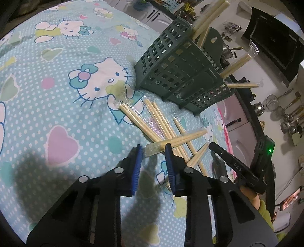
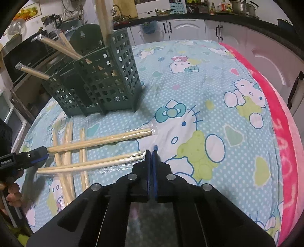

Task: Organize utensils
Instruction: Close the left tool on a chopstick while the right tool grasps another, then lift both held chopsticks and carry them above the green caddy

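Several wrapped wooden chopstick pairs [image 1: 161,123] lie crossed on the Hello Kitty cloth in front of a dark green slotted utensil holder [image 1: 176,68], which holds more chopsticks [image 1: 209,17]. My left gripper [image 1: 153,150] is open, its blue pads either side of the wrapped end of one pair [image 1: 176,140]. In the right wrist view the pile [image 2: 76,150] lies left, the holder [image 2: 100,83] behind it. My right gripper [image 2: 151,152] is shut and empty, just right of a wrapped pair's end [image 2: 136,154]. The left gripper's tip [image 2: 34,154] touches a pair there.
The cloth-covered table [image 2: 209,95] has a pink blanket edge [image 2: 281,123] on the right. Kitchen cabinets [image 2: 190,28] and counter with pots stand behind. A black oven [image 1: 275,43] and hanging metal utensils [image 1: 288,117] are beyond the holder.
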{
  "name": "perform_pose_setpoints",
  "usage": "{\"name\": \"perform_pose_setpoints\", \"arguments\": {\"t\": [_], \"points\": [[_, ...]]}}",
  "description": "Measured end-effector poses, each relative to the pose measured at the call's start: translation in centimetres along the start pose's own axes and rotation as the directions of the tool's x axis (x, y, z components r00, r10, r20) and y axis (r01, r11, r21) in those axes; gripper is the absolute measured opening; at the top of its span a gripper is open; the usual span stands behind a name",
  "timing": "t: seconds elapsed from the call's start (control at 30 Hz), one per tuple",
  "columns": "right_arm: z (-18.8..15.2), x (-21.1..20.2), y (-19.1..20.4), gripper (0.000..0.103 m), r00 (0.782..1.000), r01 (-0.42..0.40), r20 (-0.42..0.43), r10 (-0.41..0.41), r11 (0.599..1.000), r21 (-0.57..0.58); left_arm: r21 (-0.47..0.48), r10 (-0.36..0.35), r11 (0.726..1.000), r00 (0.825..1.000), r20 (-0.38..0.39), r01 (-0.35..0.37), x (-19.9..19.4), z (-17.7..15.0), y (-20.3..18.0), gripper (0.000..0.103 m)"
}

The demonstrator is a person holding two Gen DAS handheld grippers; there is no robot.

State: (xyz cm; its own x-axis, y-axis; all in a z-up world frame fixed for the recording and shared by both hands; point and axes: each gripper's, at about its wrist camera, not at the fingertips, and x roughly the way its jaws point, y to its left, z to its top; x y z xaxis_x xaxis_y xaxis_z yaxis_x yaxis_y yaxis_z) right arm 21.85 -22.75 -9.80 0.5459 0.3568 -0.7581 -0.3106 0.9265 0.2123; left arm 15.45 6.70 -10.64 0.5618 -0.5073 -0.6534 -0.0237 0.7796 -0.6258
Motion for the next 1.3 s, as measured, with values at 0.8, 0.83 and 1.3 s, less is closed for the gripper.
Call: {"name": "perform_pose_setpoints", "arguments": {"t": [0.8,0.83,1.3], "points": [[1.5,-6.7,3.0,0.001,0.983,-0.059,0.17,0.072,0.995,-0.081,0.186,-0.068,0.981,0.993,0.098,0.049,-4.0,1.1,-5.1,0.0],[1.5,-7.0,3.2,0.001,0.981,-0.065,0.175,0.079,0.994,-0.084,0.199,-0.068,0.979,0.992,0.105,0.046,-4.2,1.1,-5.5,0.0],[2.5,-11.7,7.9,0.001,0.95,-0.118,0.265,0.168,0.974,-0.194,0.362,-0.069,0.932,0.98,0.188,-0.004,-7.1,2.3,-11.0,0.0]]}}
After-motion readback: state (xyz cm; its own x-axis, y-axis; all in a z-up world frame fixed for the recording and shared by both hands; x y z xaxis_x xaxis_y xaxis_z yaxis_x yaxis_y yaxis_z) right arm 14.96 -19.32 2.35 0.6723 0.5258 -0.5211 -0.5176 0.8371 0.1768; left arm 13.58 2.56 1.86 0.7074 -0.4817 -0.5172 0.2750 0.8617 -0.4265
